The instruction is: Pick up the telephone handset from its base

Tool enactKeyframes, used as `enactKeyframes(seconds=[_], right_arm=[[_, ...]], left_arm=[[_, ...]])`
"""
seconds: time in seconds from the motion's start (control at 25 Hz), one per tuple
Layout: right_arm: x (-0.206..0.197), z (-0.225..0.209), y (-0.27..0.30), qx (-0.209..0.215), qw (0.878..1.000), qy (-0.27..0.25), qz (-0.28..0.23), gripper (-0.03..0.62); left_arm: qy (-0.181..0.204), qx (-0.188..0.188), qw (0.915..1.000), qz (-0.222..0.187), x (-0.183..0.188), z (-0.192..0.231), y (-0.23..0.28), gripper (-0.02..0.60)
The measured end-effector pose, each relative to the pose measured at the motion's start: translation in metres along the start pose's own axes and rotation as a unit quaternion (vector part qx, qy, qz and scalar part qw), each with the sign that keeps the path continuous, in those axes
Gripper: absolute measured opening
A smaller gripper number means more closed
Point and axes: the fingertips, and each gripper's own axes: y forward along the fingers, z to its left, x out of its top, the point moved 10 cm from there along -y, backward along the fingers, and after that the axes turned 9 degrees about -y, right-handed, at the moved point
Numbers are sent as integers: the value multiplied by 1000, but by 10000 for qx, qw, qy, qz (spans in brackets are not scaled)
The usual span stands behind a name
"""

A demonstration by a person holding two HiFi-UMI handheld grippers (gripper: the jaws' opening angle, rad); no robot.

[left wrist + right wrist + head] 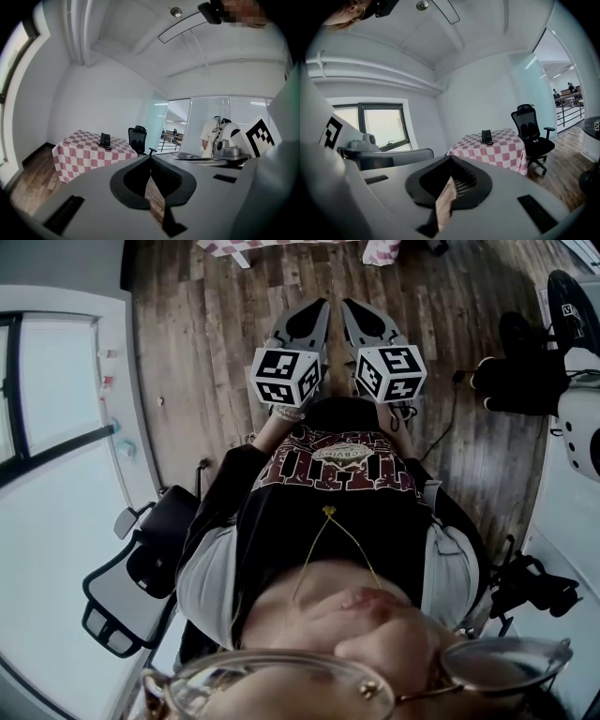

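Observation:
The black telephone [105, 139] stands far off on a table with a red-and-white checked cloth [84, 157], its handset on the base. The right gripper view shows the same telephone [486, 136] on that table [504, 151]. In the head view, an edge of the checked table [230, 247] shows at the top. Both grippers are held side by side over the wooden floor, pointing toward it. My left gripper [317, 313] [151, 157] is shut, tips touching, nothing between them. My right gripper [358, 315] [451, 157] is likewise shut and empty.
A black office chair [138, 138] [533, 131] stands beside the table. A person in white [211, 136] stands by a glass partition at the right. Another chair [141, 568] is at my left, with black equipment and cables [525, 367] on the floor at the right.

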Motion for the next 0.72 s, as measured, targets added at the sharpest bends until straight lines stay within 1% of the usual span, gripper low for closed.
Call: enactKeyframes(seconds=[0.12,0.36,0.52,0.72], right_arm=[[3,0,17,-17,10000,-20,29,17],[10,5,42,-151,9999,20,-28,17],[14,3,46,-231,9997,27,-14,17],[22,-7,61,-204,9998,-23,0,17]], left_arm=[[20,-28,10000,43,4,14,6,11],[-19,-217,9997,112,14,40,13,11],[-16,-242,9996,118,22,47,18,11],[-57,-247,9996,87,31,55,31,11]])
